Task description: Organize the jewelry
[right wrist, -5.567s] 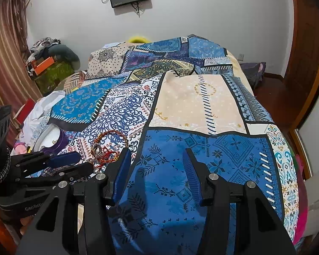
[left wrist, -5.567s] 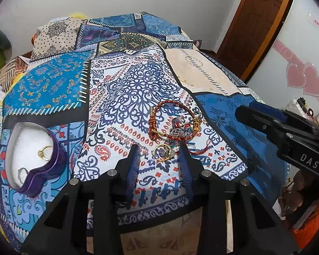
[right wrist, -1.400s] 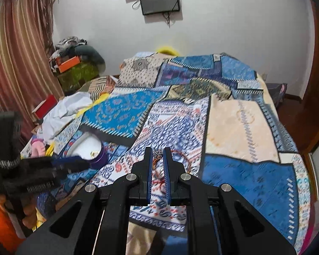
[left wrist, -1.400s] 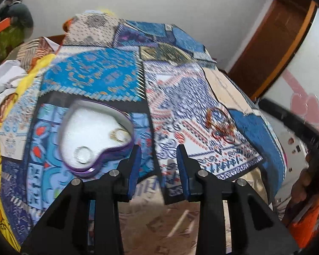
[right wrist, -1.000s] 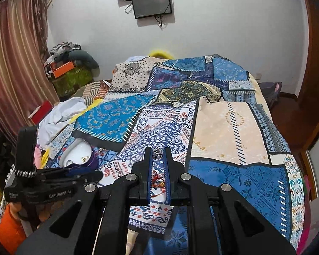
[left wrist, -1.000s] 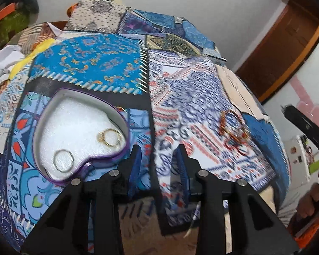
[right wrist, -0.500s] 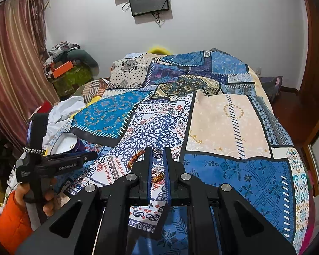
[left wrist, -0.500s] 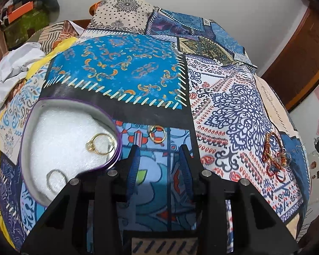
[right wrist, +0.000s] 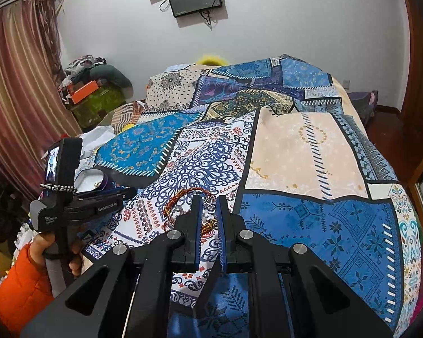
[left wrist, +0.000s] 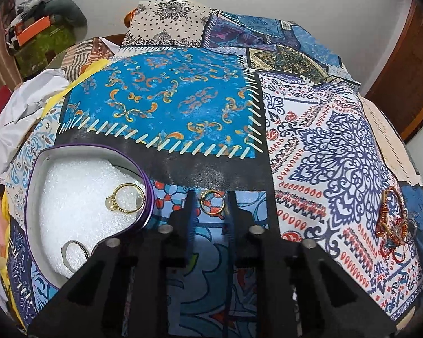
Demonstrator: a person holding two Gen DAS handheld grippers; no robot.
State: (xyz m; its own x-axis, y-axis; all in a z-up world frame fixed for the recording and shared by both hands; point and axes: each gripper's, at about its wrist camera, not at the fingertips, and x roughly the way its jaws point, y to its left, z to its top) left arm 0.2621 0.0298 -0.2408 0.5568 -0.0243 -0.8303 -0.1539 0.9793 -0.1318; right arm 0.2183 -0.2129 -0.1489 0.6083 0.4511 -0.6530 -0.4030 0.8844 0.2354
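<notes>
A gold ring (left wrist: 212, 203) lies on the patterned bedspread between the tips of my open left gripper (left wrist: 210, 200), just right of the purple heart-shaped box (left wrist: 148, 190). The box's white foam holds a gold stone ring (left wrist: 124, 202) and a silver ring (left wrist: 74, 252). A tangle of red and gold beaded bracelets (left wrist: 392, 222) lies at the right; it also shows in the right wrist view (right wrist: 183, 197). My right gripper (right wrist: 209, 201) hovers above the bracelets, its jaws nearly together with nothing between them. The left gripper (right wrist: 110, 200) shows at the left of that view.
The patchwork bedspread (right wrist: 310, 146) covers the whole bed. Piled clothes and white fabric (left wrist: 22, 107) lie off the left side. A curtain (right wrist: 17, 98) hangs at the left, a wooden door (left wrist: 403, 79) stands at the right.
My left gripper has moved forward and lower, so the gold ring on the bedspread now lies between its fingertips. The right gripper has shifted a little over the bracelets.
</notes>
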